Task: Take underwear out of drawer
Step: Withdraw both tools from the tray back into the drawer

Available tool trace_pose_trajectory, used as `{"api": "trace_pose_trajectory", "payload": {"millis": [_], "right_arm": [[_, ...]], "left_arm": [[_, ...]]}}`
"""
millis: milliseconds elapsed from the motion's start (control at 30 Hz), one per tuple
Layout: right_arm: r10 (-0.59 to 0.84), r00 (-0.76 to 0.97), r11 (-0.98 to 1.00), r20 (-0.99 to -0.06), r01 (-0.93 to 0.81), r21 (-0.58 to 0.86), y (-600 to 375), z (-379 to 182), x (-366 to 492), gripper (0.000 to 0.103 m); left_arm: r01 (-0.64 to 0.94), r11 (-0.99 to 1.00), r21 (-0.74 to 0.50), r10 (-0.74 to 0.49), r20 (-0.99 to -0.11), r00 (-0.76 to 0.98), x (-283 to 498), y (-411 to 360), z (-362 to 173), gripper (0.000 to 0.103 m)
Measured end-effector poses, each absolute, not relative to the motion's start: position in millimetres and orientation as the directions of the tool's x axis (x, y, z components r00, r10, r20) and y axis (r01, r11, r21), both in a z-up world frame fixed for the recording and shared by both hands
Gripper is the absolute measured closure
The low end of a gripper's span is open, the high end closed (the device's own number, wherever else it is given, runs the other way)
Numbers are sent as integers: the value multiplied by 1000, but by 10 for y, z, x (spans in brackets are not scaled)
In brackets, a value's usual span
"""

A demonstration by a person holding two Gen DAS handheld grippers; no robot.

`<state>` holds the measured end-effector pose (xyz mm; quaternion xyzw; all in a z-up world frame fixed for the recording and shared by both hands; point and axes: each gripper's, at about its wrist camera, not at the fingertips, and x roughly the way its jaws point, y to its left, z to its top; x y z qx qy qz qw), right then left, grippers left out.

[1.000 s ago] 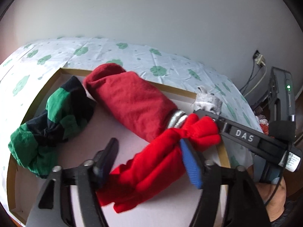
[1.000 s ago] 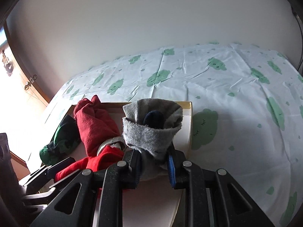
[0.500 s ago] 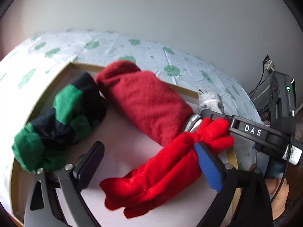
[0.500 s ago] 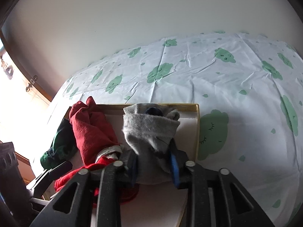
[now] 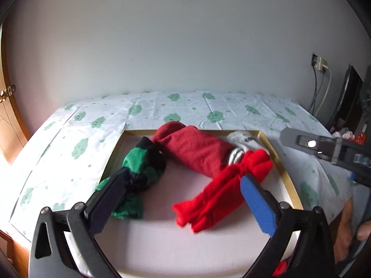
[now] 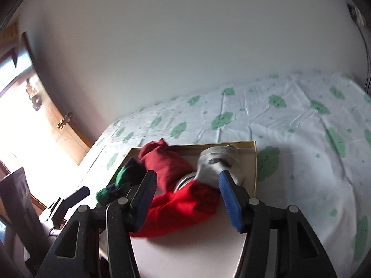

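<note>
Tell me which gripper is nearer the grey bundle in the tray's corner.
Right. The right gripper is opening just in front of the grey bundle, its blue pad beside it. The left gripper hangs open farther back, over the bright red bundle.

A bed (image 5: pixel 185 106) fills the room's far side, spread with a white sheet (image 6: pixel 301 125) printed with green clouds. Behind it stands a plain pale wall (image 5: pixel 174 34). A wall socket (image 5: pixel 319 62) has cables (image 5: pixel 321 88) hanging down. At the left stands a wooden door (image 6: pixel 69 125) with a brass latch.
</note>
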<state>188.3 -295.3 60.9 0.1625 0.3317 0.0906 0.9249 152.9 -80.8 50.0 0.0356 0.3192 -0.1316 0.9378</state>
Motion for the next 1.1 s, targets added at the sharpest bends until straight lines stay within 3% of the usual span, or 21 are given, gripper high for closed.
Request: {"api": "trace_pose_trajectory", "payload": {"millis": [300,500,700,933,1100], "right_arm": [[317,846,905,-428,-135,404,-2735,884,853,44],[238,915,936,-326,-126,328,-2584,1016,189,44],[163,936,967,-312,-89,238,-2443,910,-262,44],[196,941,933,-277,-92,347,-2543,582,-579,44],[215,917,926,-335,-83,367,-2567,444,-658,44]], "left_arm": [[313,949,-36,-271,-601,752,1072,-671,427,1],[327,945,-10,-272,-580,768,757,-592,393,1],[328,944,38,-253,-556,792,482,-527,348,1],[337,937,87,-235,-557,796,208,-451,219,1],[315,945,88,-212,-570,794,98,-237,56,1]]}}
